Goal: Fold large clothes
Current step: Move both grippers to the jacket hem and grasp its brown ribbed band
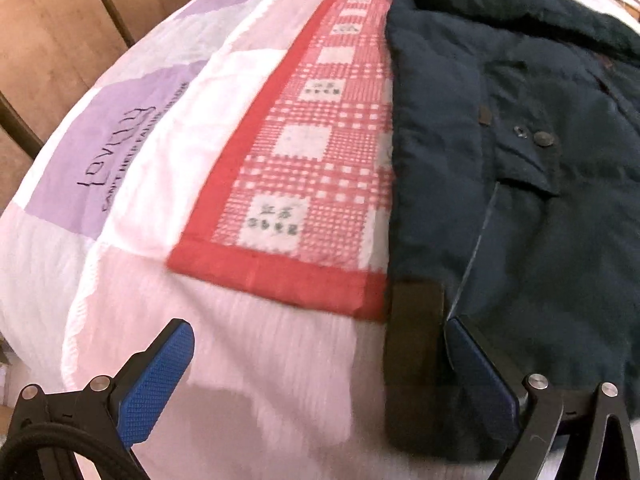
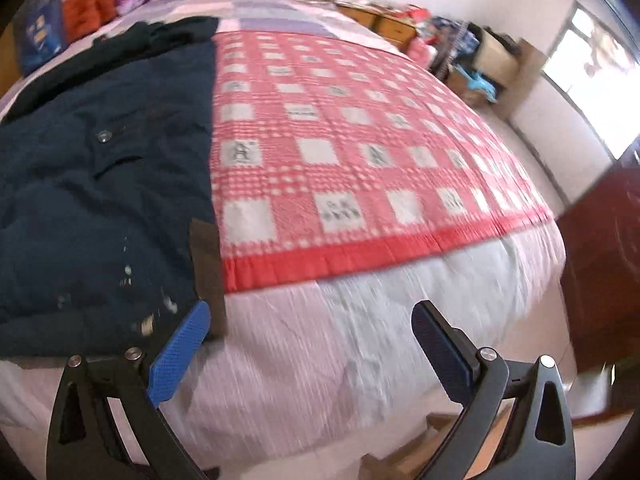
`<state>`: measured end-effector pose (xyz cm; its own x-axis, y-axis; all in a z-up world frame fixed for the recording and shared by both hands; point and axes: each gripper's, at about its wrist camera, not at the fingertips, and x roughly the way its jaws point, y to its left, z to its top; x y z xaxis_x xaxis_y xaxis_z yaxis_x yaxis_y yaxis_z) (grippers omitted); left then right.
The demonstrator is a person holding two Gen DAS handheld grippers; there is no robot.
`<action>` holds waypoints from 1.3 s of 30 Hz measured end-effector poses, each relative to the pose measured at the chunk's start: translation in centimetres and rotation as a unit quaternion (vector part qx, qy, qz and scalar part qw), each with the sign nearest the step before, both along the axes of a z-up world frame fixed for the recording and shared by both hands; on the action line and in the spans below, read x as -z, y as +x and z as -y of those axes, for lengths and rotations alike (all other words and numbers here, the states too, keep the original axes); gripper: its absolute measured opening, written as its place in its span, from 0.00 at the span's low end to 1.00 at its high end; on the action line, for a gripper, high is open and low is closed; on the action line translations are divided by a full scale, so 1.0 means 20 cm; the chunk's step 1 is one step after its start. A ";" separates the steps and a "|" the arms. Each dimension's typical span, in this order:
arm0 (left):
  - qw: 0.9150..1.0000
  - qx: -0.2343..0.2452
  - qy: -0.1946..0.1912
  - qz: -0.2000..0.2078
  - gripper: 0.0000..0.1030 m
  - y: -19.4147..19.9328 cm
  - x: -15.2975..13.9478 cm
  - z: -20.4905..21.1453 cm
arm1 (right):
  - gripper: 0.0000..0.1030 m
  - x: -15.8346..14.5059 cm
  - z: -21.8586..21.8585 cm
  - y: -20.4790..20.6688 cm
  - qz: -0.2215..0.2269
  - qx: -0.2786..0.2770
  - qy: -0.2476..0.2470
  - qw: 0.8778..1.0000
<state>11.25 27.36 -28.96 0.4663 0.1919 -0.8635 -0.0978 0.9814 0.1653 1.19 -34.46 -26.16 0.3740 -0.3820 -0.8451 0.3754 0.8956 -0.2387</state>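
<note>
A dark navy coat (image 1: 520, 168) lies flat on the bed, hem toward me, with buttons and a pocket flap showing. It also shows in the right wrist view (image 2: 100, 184). A brown cuff (image 1: 416, 344) lies at the hem's left corner, and another brown cuff (image 2: 206, 264) at the right corner. My left gripper (image 1: 320, 368) is open just before the hem's left corner; its right finger (image 1: 480, 372) overlaps the coat's edge. My right gripper (image 2: 312, 348) is open, empty, just right of the hem's right corner.
A red and white checked blanket (image 2: 380, 152) lies under the coat on a pink and purple bedsheet (image 1: 132, 128). A wooden wall (image 1: 48, 40) stands left of the bed. Bags and clothes (image 2: 80, 12) sit by the headboard, clutter (image 2: 460, 52) at the right.
</note>
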 end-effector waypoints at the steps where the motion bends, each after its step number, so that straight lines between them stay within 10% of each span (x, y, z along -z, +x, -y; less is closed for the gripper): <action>1: 1.000 0.004 0.004 0.003 0.99 -0.01 -0.01 0.00 | 1.00 -0.01 0.02 -0.04 -0.001 0.006 -0.002 1.000; 18: 0.999 0.027 -0.013 -0.025 1.00 -0.29 0.00 -0.06 | 1.00 0.02 -0.18 -0.10 -0.014 -0.006 0.005 1.000; 39: 0.999 0.025 0.000 0.031 0.99 0.06 0.01 0.12 | 1.00 0.10 -0.21 -0.06 -0.010 -0.033 -0.022 0.999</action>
<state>12.47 24.99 -29.17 0.5276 0.1677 -0.8328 -0.0586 0.9852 0.1613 -0.04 -30.24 -28.13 0.3828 -0.3935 -0.8358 0.3105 0.9069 -0.2847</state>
